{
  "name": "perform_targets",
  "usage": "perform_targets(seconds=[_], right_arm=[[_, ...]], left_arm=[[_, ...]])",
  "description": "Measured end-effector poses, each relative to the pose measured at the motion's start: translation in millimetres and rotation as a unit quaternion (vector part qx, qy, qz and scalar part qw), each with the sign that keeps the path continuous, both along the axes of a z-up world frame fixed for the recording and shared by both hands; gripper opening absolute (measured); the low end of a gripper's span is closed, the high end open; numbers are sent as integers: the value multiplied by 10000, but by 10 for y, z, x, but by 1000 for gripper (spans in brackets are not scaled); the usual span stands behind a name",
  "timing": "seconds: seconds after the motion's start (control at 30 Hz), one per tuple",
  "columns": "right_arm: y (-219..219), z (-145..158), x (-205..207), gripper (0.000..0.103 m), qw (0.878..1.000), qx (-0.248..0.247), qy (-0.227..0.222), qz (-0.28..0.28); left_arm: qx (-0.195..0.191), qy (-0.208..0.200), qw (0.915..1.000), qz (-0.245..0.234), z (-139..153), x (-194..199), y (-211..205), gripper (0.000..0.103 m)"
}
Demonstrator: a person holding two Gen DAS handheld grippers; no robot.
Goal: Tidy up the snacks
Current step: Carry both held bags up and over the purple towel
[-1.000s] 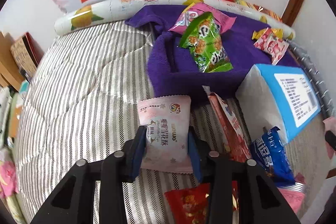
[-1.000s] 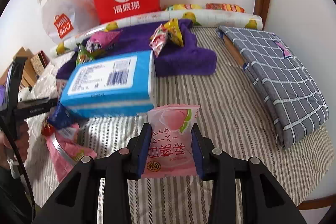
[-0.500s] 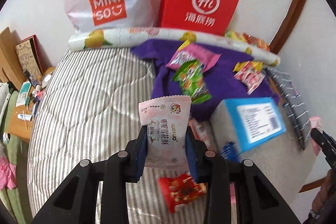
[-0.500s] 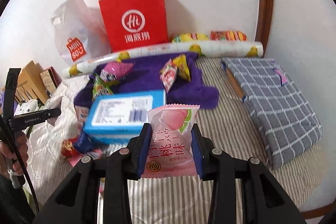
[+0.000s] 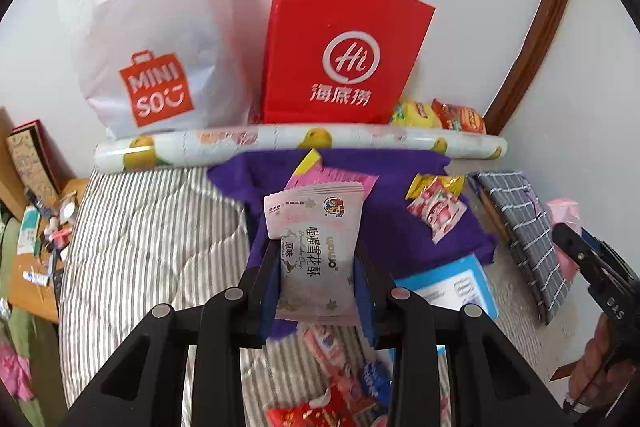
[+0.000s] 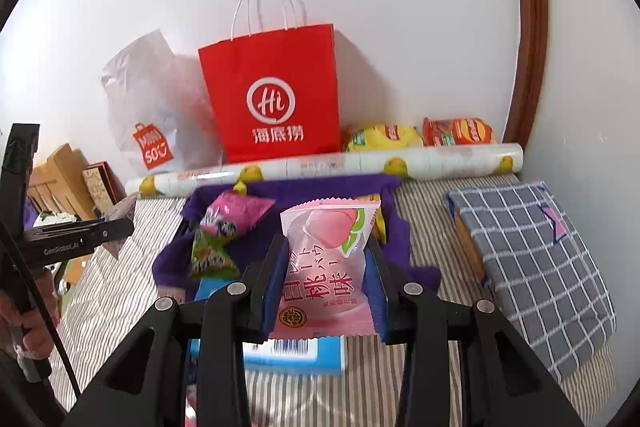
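Observation:
My left gripper [image 5: 316, 259] is shut on a pale pink snack packet with a star pattern [image 5: 316, 247], held up above the striped bed [image 5: 152, 239]. My right gripper [image 6: 326, 263] is shut on a pink peach-print snack packet [image 6: 328, 263], also lifted off the bed. Beyond both lies a purple towel [image 5: 384, 171] carrying a magenta packet [image 6: 236, 211], a green packet [image 6: 210, 255] and a red-and-yellow candy packet [image 5: 434, 205]. A red paper bag [image 6: 276, 99] and a white plastic bag [image 5: 156, 39] stand against the wall.
A blue-and-white tissue pack [image 5: 452, 287] and loose red and blue packets [image 5: 340, 383] lie on the bed below. A fruit-print roll [image 6: 340, 163] lies along the wall with chip bags [image 6: 420, 135] behind it. A grey checked cloth [image 6: 532, 259] covers something at right. Cluttered cardboard boxes [image 5: 28, 163] sit left.
Both grippers have risen with their packets and tilted up, so the bed's items shrank and dropped lower in view while the two bags and wall came fully into sight.

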State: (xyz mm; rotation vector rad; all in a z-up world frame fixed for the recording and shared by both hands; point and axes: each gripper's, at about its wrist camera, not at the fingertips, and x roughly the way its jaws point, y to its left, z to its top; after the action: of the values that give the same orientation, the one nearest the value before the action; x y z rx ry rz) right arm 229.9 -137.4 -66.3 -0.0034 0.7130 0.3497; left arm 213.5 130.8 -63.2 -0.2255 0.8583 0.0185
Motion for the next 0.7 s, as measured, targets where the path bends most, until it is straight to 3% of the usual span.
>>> perform_targets(seconds=[0.5,0.7], right_arm=[[251,5,792,37,9998,186,-34,-9],[365,-23,1046,37,9995,315,-36,2]], left_arm=[[70,-100,9999,-60,150,694,23,32],[-99,-164,9998,-31,100,907,77,32]])
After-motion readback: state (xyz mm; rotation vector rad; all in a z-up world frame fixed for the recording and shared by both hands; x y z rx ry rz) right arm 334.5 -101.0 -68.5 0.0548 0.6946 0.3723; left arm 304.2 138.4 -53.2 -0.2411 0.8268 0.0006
